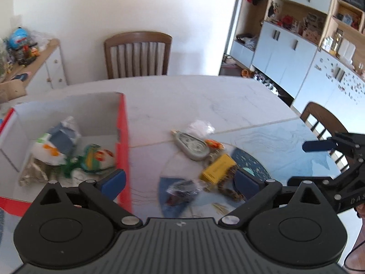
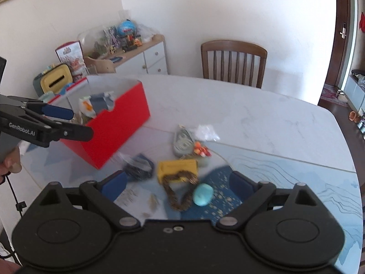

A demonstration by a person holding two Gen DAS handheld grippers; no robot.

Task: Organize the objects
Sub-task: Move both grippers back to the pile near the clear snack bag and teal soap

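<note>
Several small things already lie inside the red box [image 1: 124, 123], which stands open-topped at the left of the marble table [image 1: 182, 96]: a grey-blue packet [image 1: 65, 134], a white pouch with orange print [image 1: 46, 148] and a green-and-white toy [image 1: 97, 157], all blurred. So the sorting looks partly done. What is left sits loose on the table just right of the box, in one close cluster: a grey teardrop-shaped tape dispenser [image 2: 182, 141] at the far side with a clear crumpled bag [image 2: 206, 132] beside it and a small orange-and-white piece [image 2: 202, 150] touching it, a yellow box [image 2: 178, 169] nearer, a dark bagged item [image 2: 138, 166] to its left, a brown speckled loop [image 2: 180, 191] lying partly over the yellow box, and a turquoise egg-shaped object [image 2: 203, 194] just beside the loop on a blue mat.

Both claws are empty. The left gripper [image 1: 180, 180] has its fingers spread wide above the dark bag and yellow box, touching nothing. The right gripper [image 2: 178, 186] likewise stands apart, framing the loop and the turquoise piece without pressing on them. Roughly half the clutter appears to remain.
</note>
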